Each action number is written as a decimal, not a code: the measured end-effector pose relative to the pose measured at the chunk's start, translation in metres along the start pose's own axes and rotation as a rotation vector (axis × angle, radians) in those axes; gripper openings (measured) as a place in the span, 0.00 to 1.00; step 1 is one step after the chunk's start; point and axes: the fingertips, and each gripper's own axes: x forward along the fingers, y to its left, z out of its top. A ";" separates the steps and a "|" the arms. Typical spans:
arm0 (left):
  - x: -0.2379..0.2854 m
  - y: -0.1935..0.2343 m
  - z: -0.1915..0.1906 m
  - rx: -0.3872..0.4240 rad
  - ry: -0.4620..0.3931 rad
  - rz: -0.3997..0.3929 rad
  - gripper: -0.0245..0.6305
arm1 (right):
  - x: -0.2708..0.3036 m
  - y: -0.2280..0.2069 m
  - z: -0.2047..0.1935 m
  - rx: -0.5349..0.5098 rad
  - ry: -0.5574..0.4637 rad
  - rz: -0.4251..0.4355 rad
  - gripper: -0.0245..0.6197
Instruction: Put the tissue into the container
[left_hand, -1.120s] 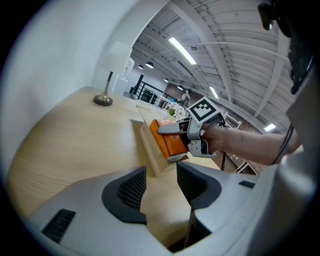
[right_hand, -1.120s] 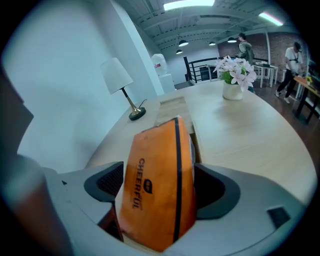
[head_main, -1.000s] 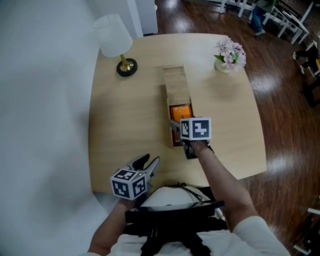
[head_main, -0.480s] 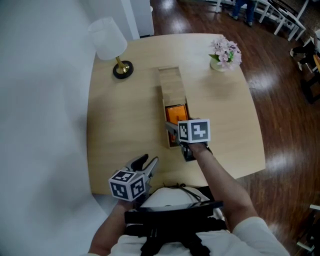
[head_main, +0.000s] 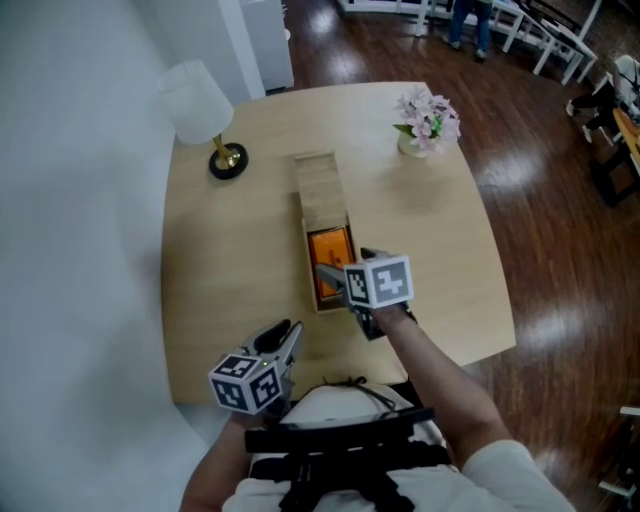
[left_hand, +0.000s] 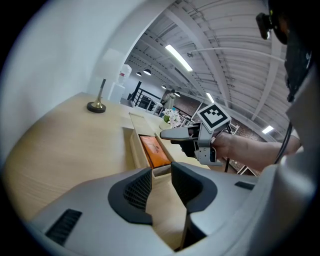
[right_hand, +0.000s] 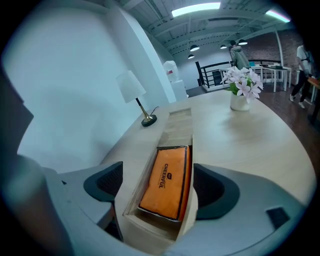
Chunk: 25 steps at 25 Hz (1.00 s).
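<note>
A long wooden container (head_main: 322, 235) lies lengthwise in the middle of the round table (head_main: 230, 260); its lid (head_main: 318, 185) is slid back over the far half. An orange tissue pack (head_main: 329, 264) lies flat inside the open near half, and shows in the right gripper view (right_hand: 165, 181) too. My right gripper (head_main: 337, 277) hovers just above the container's near end, open, its jaws spread about as wide as the box (right_hand: 175, 135). My left gripper (head_main: 284, 338) is low at the table's front edge, well short of the container (left_hand: 140, 147). Its jaws are closing with nothing between them.
A white-shaded lamp (head_main: 193, 100) on a brass base stands at the table's far left. A vase of pink flowers (head_main: 425, 120) stands at the far right. A white wall runs close along the left. Dark wood floor and chairs (head_main: 545, 35) lie beyond.
The left gripper's jaws have narrowed. The head view has shifted, so the table sits lower and further left in it. The right gripper stays over the container's near end.
</note>
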 end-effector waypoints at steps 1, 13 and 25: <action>0.002 -0.004 0.001 0.003 -0.004 -0.007 0.19 | -0.003 -0.002 0.000 -0.002 -0.003 0.005 0.74; 0.032 -0.043 0.010 0.009 -0.022 -0.068 0.08 | -0.046 -0.050 0.008 -0.004 -0.039 -0.008 0.43; 0.053 -0.069 0.018 0.034 -0.027 -0.083 0.08 | -0.076 -0.092 0.014 -0.027 -0.072 -0.063 0.34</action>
